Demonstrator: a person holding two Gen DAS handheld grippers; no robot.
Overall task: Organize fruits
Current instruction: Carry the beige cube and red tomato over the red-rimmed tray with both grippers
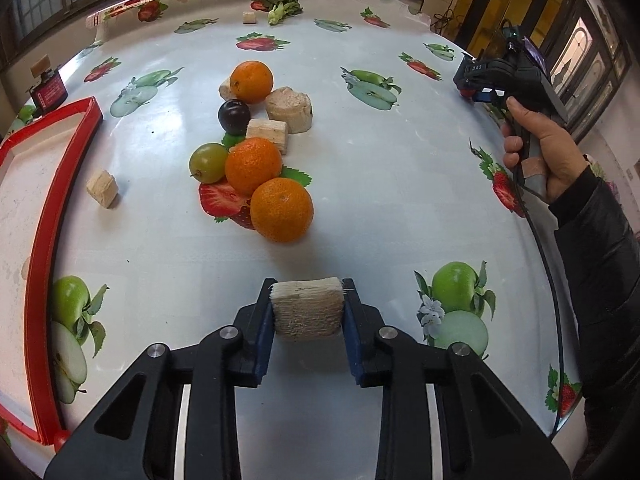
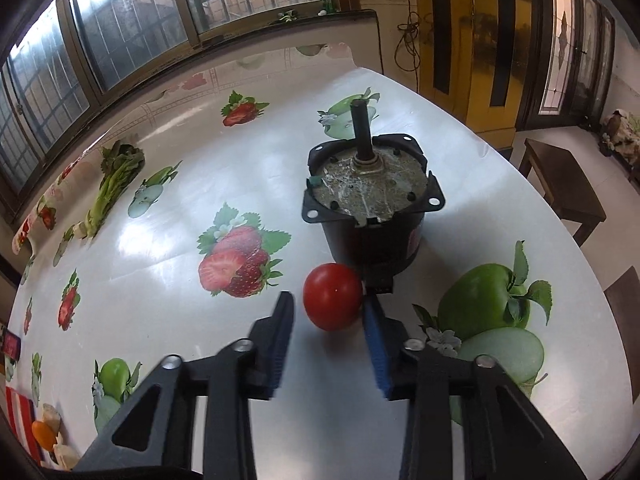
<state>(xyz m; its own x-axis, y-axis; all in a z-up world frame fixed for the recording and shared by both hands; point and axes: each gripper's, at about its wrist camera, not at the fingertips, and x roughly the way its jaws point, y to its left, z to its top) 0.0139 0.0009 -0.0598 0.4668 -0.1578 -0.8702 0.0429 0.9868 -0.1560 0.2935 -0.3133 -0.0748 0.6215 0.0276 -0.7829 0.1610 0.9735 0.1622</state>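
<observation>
While spread over the white fruit-printed tablecloth [image 1: 400,200], sorting fruit from beige blocks.
Red-rimmed tray [image 1: 52,216] far left; black motor with upright shaft [image 2: 368,208] touching round red tomato [image 2: 333,302]; three oranges [image 1: 281,209], green plum [image 1: 209,162], dark plum [image 1: 234,116] clustered centre. Left gripper [image 1: 307,308] clamped on beige fibrous block [image 1: 307,307]; right gripper [image 2: 329,334] spread, straddling tomato.

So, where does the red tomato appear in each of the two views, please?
Left wrist view: the red tomato itself cannot be made out; only the right gripper shows, far right, upper part.
Right wrist view: the red tomato is at lower centre, between the open fingers of the right gripper, in front of the black motor.
Shared landmark: the fruit-printed tablecloth.
</observation>
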